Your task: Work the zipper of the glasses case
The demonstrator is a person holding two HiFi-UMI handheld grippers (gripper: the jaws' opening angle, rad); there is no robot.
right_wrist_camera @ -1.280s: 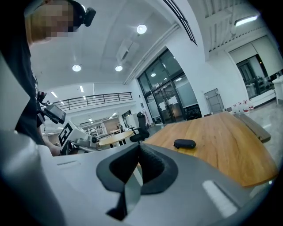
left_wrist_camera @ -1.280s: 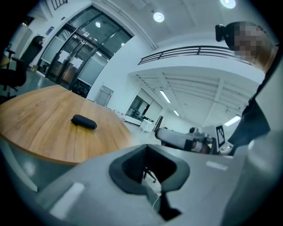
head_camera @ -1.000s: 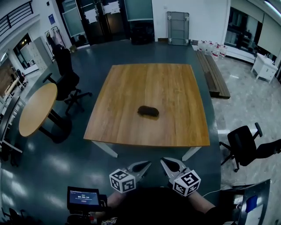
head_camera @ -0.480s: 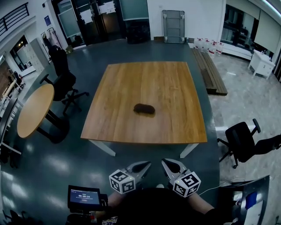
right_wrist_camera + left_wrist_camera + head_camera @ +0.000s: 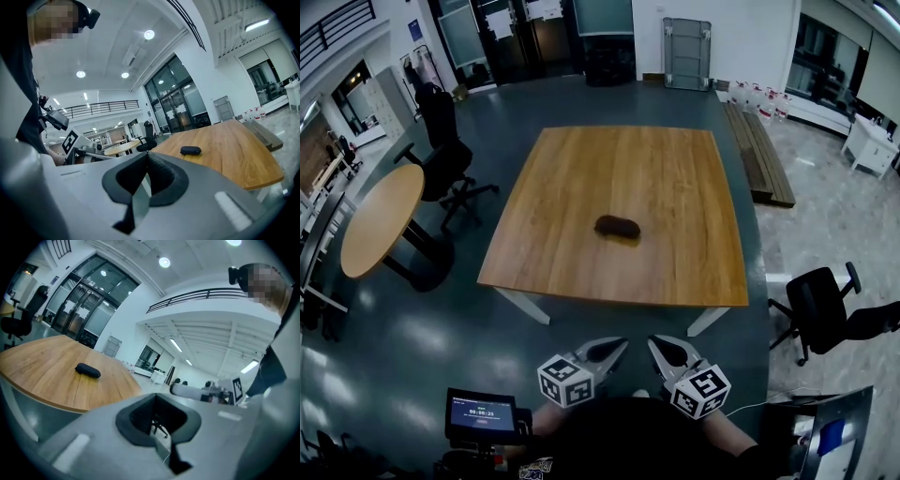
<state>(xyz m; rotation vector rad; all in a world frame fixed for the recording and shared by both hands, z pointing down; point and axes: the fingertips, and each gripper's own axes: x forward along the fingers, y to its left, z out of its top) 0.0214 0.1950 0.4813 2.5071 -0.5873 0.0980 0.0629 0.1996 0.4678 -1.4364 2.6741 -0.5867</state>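
1. Left gripper (image 5: 617,347) and right gripper (image 5: 658,345): both clenched on nothing, bottom centre, well short of the table (image 5: 694,272).
2. Glasses case (image 5: 617,226) sits mid-frame on the wood.
3. Any zipper work wants one gripper pinning the case, the other pinching the pull, I'd guess.
4. Zipped or not, anything inside? Too small to tell.

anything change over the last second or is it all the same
Nothing visibly changed; only the head view's framing wobbles a little. The glasses case lies at the same spot on the wooden table, untouched. The left gripper and right gripper stay side by side short of the table's near edge, both shut and empty.
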